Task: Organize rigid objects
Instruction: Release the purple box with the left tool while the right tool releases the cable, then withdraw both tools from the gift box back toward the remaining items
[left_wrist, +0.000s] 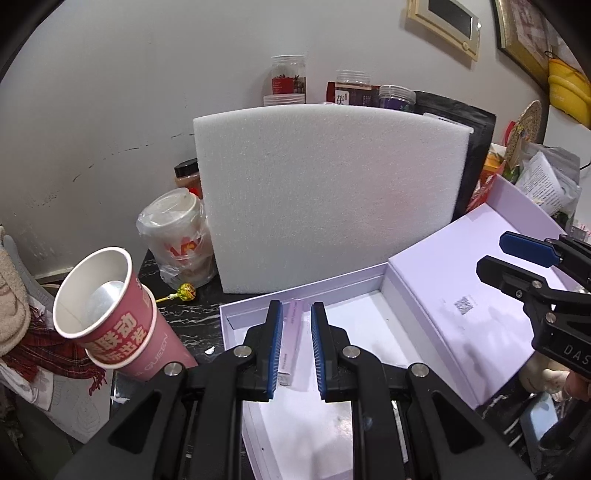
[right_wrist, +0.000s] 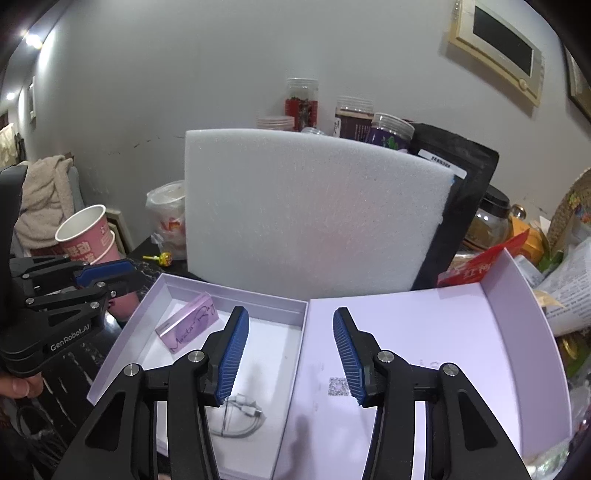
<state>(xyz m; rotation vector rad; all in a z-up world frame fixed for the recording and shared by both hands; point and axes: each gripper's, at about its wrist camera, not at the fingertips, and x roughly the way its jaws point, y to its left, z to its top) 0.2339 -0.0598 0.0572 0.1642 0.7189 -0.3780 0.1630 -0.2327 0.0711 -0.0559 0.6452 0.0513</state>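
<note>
Left gripper: jaws at their narrowest, nothing gripped. Right gripper: parted, empty, above the lavender lid. Slim pink carton and white cable lie in the open box tray. Judged step: contents placed, hands clear. Next: grasp the lid and seat it squarely on the tray.

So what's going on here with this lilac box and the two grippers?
A person holds a gripper in each hand above an open lilac box. Neither holds anything: the left gripper is shut and the right gripper is open. In the box tray lie a small pink carton and a coiled white cable. The lid lies beside the tray.
</note>
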